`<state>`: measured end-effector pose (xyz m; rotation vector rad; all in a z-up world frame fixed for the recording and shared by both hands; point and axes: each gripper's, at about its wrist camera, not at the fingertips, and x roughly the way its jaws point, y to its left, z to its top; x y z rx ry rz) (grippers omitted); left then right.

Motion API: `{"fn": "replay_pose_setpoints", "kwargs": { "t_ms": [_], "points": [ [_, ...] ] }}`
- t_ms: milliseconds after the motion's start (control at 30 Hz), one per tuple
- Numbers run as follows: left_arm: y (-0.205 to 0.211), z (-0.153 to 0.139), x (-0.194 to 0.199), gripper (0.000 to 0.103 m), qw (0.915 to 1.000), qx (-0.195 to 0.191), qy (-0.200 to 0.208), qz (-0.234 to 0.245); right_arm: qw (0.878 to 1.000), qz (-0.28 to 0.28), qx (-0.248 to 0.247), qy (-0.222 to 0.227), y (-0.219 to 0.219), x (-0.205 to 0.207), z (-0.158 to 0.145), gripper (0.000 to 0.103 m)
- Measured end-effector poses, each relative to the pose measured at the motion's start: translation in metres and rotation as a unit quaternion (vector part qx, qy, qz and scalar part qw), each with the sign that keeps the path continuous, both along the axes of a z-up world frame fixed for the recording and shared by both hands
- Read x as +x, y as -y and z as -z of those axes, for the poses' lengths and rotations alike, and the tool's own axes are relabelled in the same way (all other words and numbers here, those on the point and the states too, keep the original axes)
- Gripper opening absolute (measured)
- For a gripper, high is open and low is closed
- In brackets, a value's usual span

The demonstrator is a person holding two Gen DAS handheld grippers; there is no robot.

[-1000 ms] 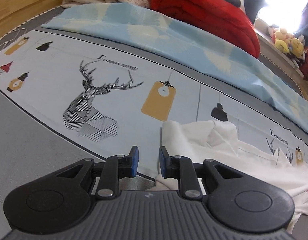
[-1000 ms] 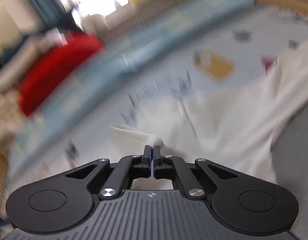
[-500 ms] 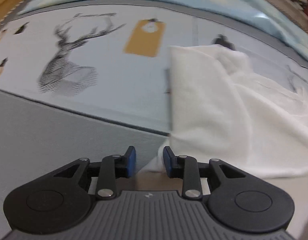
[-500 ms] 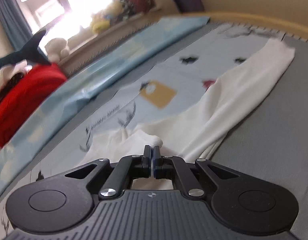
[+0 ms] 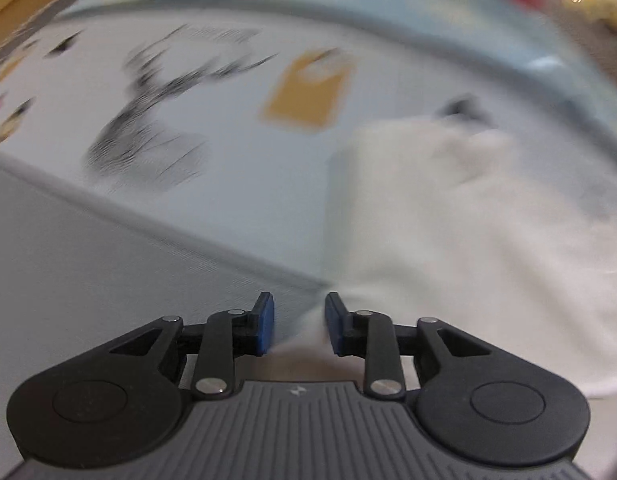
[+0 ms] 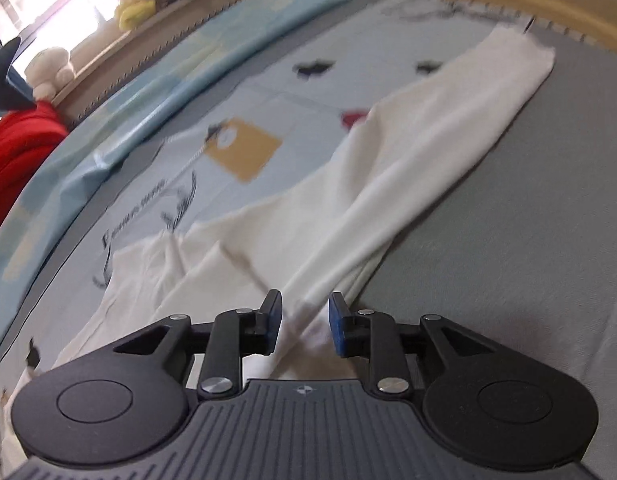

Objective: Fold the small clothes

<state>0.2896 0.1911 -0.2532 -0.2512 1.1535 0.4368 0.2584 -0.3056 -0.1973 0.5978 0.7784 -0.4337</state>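
The left wrist view smears the black deer print (image 5: 148, 120) on the pale blue bedsheet (image 5: 236, 200). The white cotton garment (image 5: 448, 240) runs off its right edge.

The left gripper (image 5: 298, 330) points steeply down, its jaws parted and closing; in that blurred view the blue pads (image 5: 265, 326) appear to clamp nothing. The right gripper (image 6: 304, 330) tilts down less steeply, jaws opening, pads apart.

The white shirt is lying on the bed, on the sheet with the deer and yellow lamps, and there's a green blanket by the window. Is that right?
Not quite: the blanket is red, not green, as the right wrist view shows. The white shirt does lie on the deer-and-lamp sheet.
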Motion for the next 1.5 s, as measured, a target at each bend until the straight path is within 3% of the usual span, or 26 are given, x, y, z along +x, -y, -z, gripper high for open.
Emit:
{"fn": "replay_pose_setpoints", "kwargs": {
  "t_ms": [67, 100, 167, 233, 267, 333, 367, 433, 467, 533, 567, 633, 667, 733, 800, 867, 1000, 1133, 1300, 1500],
  "points": [
    [-0.002, -0.006, -0.001, 0.021, 0.9989, 0.046, 0.003, -0.013, 0.999, 0.007, -0.032, 0.023, -0.003, -0.006, -0.012, 0.027],
    [0.001, -0.015, -0.002, 0.021, 0.9984, 0.049, 0.030, -0.004, 0.998, 0.002, -0.043, 0.039, -0.006, -0.007, -0.017, 0.028],
    [0.010, -0.032, -0.003, 0.021, 0.9956, 0.024, 0.088, 0.023, 0.997, -0.035, -0.032, 0.067, -0.010, -0.002, -0.018, 0.028],
    [0.017, -0.034, -0.003, 0.022, 0.9937, -0.001, 0.102, 0.046, 0.994, -0.088, 0.024, 0.055, -0.011, 0.011, -0.005, 0.028],
    [0.019, -0.029, -0.001, 0.022, 0.9949, -0.014, 0.089, 0.047, 0.994, -0.095, 0.043, 0.022, -0.009, 0.016, 0.006, 0.028],
    [0.014, -0.007, 0.004, 0.023, 0.9991, -0.027, 0.019, 0.027, 0.994, -0.086, 0.040, -0.048, -0.004, 0.020, 0.027, 0.028],
    [0.010, 0.000, 0.003, 0.031, 0.9995, -0.027, 0.002, 0.014, 0.995, -0.076, 0.035, -0.050, -0.001, 0.018, 0.030, 0.028],
    [0.016, -0.010, 0.000, 0.029, 0.9995, 0.003, 0.022, 0.022, 0.996, -0.066, 0.040, -0.038, 0.005, 0.016, 0.024, 0.028],
    [0.024, -0.022, -0.001, 0.029, 0.9977, 0.024, 0.045, 0.043, 0.996, -0.069, 0.042, -0.025, 0.006, 0.015, 0.020, 0.029],
    [0.036, -0.033, -0.001, 0.032, 0.9925, 0.028, 0.084, 0.085, 0.996, -0.078, 0.047, -0.023, 0.007, 0.016, 0.020, 0.034],
    [0.038, -0.028, 0.000, 0.033, 0.9931, 0.021, 0.067, 0.094, 0.995, -0.079, 0.053, -0.040, 0.008, 0.018, 0.026, 0.038],
    [0.029, 0.004, 0.001, 0.034, 0.9986, -0.016, -0.008, 0.050, 0.994, -0.077, 0.065, -0.048, 0.011, 0.016, 0.033, 0.035],
    [0.023, 0.007, -0.003, 0.036, 0.9991, -0.031, 0.000, 0.029, 0.994, -0.073, 0.069, -0.044, 0.013, 0.015, 0.029, 0.035],
    [0.030, -0.010, 0.001, 0.034, 0.9991, -0.002, 0.016, 0.039, 0.996, -0.068, 0.062, -0.021, 0.016, 0.009, 0.018, 0.035],
    [0.043, -0.033, -0.001, 0.035, 0.9949, 0.032, 0.060, 0.074, 0.998, -0.053, 0.041, -0.001, 0.025, 0.003, 0.006, 0.036],
    [0.051, -0.044, -0.004, 0.037, 0.9924, 0.030, 0.079, 0.090, 0.998, -0.036, 0.040, 0.017, 0.043, 0.004, 0.001, 0.036],
    [0.061, -0.044, -0.002, 0.037, 0.9932, 0.006, 0.074, 0.089, 0.999, 0.019, 0.028, 0.038, 0.092, -0.007, -0.002, 0.036],
    [0.063, -0.047, -0.004, 0.037, 0.9923, 0.004, 0.082, 0.092, 0.995, 0.060, 0.048, 0.067, 0.152, -0.024, 0.003, 0.036],
    [0.062, -0.041, -0.002, 0.037, 0.9913, 0.007, 0.084, 0.101, 0.985, 0.136, 0.053, 0.087, 0.232, -0.038, 0.025, 0.038],
    [0.061, -0.037, -0.002, 0.037, 0.9913, 0.012, 0.076, 0.107, 0.964, 0.210, 0.126, 0.109, 0.288, -0.043, 0.076, 0.042]
  ]
}}
